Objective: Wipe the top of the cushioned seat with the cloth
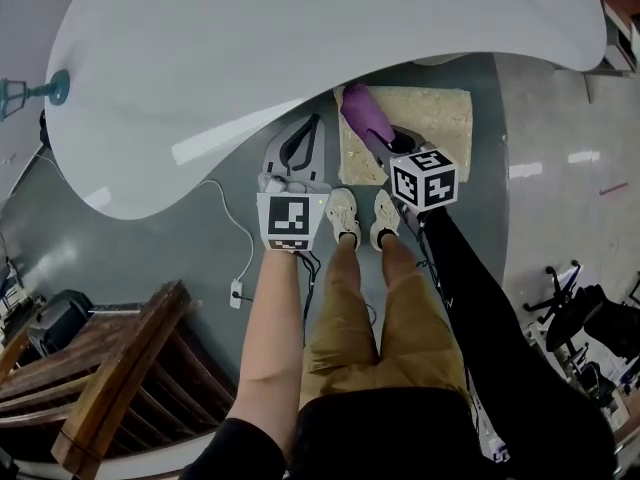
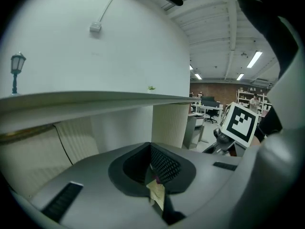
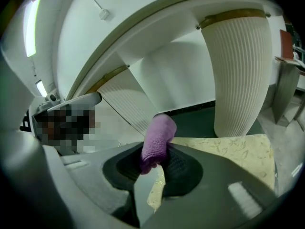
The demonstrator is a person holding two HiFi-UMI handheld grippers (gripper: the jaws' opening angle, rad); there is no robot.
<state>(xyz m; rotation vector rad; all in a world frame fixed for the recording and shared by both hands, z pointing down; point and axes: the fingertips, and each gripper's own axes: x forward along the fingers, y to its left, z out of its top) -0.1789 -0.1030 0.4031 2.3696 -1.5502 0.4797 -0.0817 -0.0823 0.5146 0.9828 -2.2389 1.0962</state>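
The cushioned seat (image 1: pixel 430 118) is a beige patterned square pad low on the floor, in front of the person's feet and partly under a big white table. My right gripper (image 1: pixel 385 146) hangs over its left part, shut on a rolled purple cloth (image 1: pixel 362 113). In the right gripper view the purple cloth (image 3: pixel 157 142) sticks up from between the jaws, and the seat (image 3: pixel 228 149) lies just beyond. My left gripper (image 1: pixel 316 120) is held to the left of the seat, over the grey floor. Its jaws are together with nothing between them.
A large white table top (image 1: pixel 300 38) overhangs the far side, on ribbed white pedestals (image 3: pixel 238 75). A white cable and plug block (image 1: pixel 236 293) lie on the floor at left. Wooden furniture (image 1: pixel 110 378) stands at the lower left and office chair bases (image 1: pixel 570 298) at the right.
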